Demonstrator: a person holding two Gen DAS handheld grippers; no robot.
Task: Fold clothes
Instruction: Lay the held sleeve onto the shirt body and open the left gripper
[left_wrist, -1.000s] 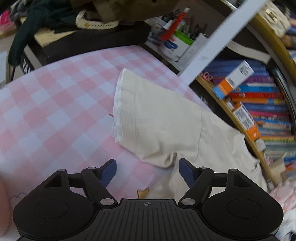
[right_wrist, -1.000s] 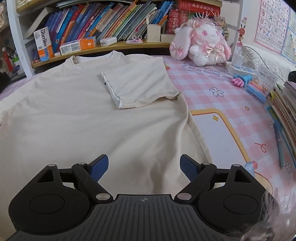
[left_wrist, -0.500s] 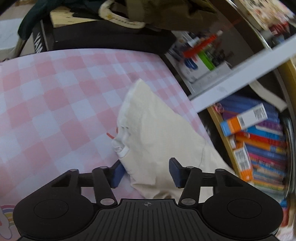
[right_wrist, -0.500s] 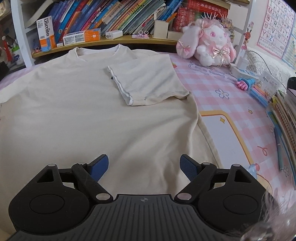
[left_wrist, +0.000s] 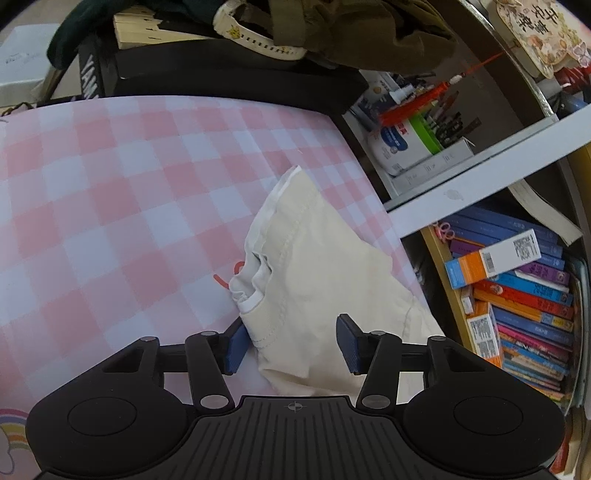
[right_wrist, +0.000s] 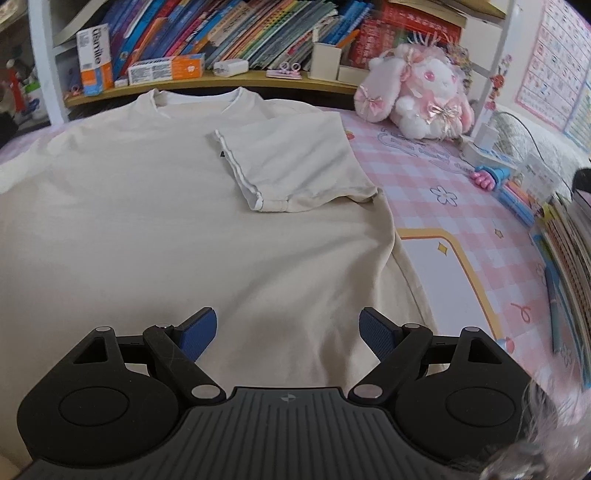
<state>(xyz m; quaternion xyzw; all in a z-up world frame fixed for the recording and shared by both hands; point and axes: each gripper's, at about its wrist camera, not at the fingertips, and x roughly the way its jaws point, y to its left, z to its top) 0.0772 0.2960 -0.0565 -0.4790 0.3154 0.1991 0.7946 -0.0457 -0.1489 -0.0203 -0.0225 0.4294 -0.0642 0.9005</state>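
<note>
A cream T-shirt (right_wrist: 147, 221) lies flat on the pink checked table cover (left_wrist: 110, 206), collar toward the bookshelf. One sleeve (right_wrist: 291, 166) is folded inward over the chest. In the left wrist view the other sleeve (left_wrist: 314, 266) lies spread, its white hem bunched near my left gripper (left_wrist: 291, 343). That gripper is open and straddles the sleeve's lower hem corner, with the left fingertip (left_wrist: 236, 341) touching the cloth. My right gripper (right_wrist: 288, 332) hangs open just over the lower body of the shirt, holding nothing.
A bookshelf (right_wrist: 221, 37) packed with books runs along the back. A pink plush rabbit (right_wrist: 417, 99) and pens (right_wrist: 517, 195) sit at the right. A black case (left_wrist: 221, 70) piled with clothes borders the table's far left end, beside a shelf of bottles (left_wrist: 406, 140).
My left gripper moved forward onto the sleeve and its fingers narrowed around the hem, which bunched up. The right gripper drifted slightly closer over the shirt and stayed open.
</note>
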